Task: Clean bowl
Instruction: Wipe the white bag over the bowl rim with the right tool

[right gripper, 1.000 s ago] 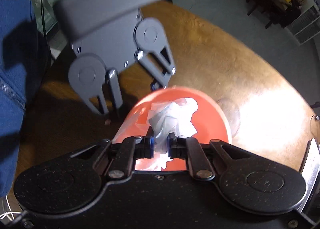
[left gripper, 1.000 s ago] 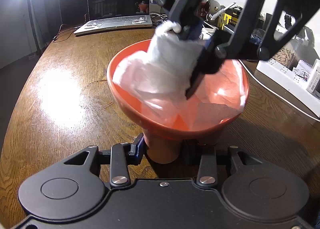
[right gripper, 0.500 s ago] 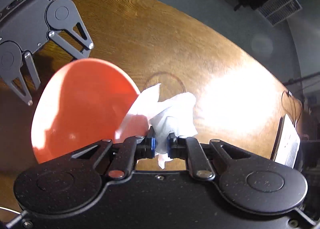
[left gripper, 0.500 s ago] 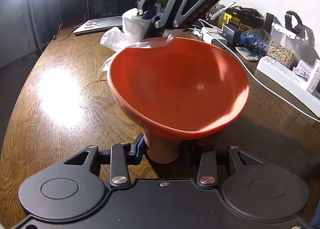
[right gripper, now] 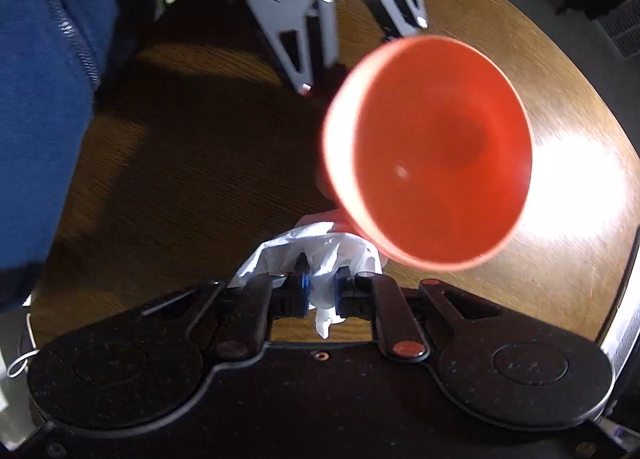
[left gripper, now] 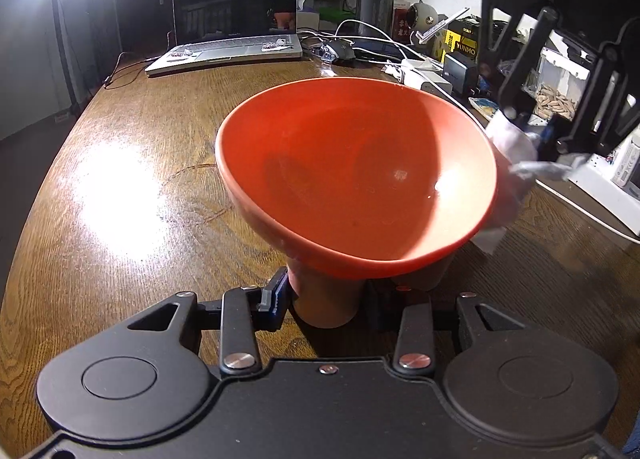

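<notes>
An orange bowl [left gripper: 360, 179] on a round foot is tilted with its mouth open toward me. My left gripper [left gripper: 326, 299] is shut on the bowl's foot and holds it above the wooden table. The bowl's inside looks empty and glossy. My right gripper [right gripper: 320, 293] is shut on a crumpled white tissue [right gripper: 320, 255], outside the bowl beside its rim. In the left wrist view the tissue [left gripper: 510, 147] hangs at the bowl's right side under the right gripper [left gripper: 528, 127]. The bowl also shows in the right wrist view [right gripper: 432, 155].
An open laptop [left gripper: 232, 19] stands at the table's far edge. Cables, a mouse [left gripper: 338, 49], boxes and a white power strip [left gripper: 600, 187] crowd the back right. A person's blue sleeve [right gripper: 44, 79] is at the left of the right wrist view.
The right gripper lifted the tissue out of the bowl, swung over the far rim, then moved down to the bowl's right side. The left gripper kept the bowl still.
</notes>
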Tool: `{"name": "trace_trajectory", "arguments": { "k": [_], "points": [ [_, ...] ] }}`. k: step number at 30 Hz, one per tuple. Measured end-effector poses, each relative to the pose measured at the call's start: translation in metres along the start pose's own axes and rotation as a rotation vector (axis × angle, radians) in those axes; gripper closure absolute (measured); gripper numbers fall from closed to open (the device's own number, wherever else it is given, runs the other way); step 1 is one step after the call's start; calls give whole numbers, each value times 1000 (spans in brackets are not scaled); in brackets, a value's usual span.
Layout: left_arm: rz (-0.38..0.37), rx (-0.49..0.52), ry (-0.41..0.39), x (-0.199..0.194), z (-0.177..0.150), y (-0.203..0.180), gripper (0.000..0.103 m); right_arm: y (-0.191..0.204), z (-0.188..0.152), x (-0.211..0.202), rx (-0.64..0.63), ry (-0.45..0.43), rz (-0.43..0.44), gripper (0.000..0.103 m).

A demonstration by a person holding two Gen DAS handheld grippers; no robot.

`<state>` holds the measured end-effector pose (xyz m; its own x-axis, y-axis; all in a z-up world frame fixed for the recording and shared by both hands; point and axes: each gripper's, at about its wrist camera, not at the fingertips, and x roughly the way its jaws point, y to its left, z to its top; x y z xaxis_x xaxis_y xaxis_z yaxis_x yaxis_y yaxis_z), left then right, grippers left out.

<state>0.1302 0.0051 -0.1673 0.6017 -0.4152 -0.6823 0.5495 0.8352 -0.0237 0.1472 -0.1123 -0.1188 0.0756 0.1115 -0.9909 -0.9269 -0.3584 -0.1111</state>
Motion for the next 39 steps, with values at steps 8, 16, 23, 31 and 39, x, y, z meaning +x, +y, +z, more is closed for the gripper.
{"name": "trace_trajectory", "arguments": {
  "k": [8, 16, 23, 31, 39],
  "points": [
    [0, 7, -8, -5, -4, -4, 65, -18, 69, -24, -108, -154, -16, 90],
    [5, 10, -5, -7, -5, -8, 65, -73, 103, -23, -119, -180, -110, 90],
    [0, 14, -2, -7, -5, -7, 65, -105, 82, -15, -22, -154, -163, 90],
    [-4, 18, 2, -6, -2, -6, 65, -130, 33, -19, 75, -74, -194, 90],
    [-9, 26, 6, -6, -1, -7, 65, -118, -15, -26, 141, -11, -179, 90]
  ]
}}
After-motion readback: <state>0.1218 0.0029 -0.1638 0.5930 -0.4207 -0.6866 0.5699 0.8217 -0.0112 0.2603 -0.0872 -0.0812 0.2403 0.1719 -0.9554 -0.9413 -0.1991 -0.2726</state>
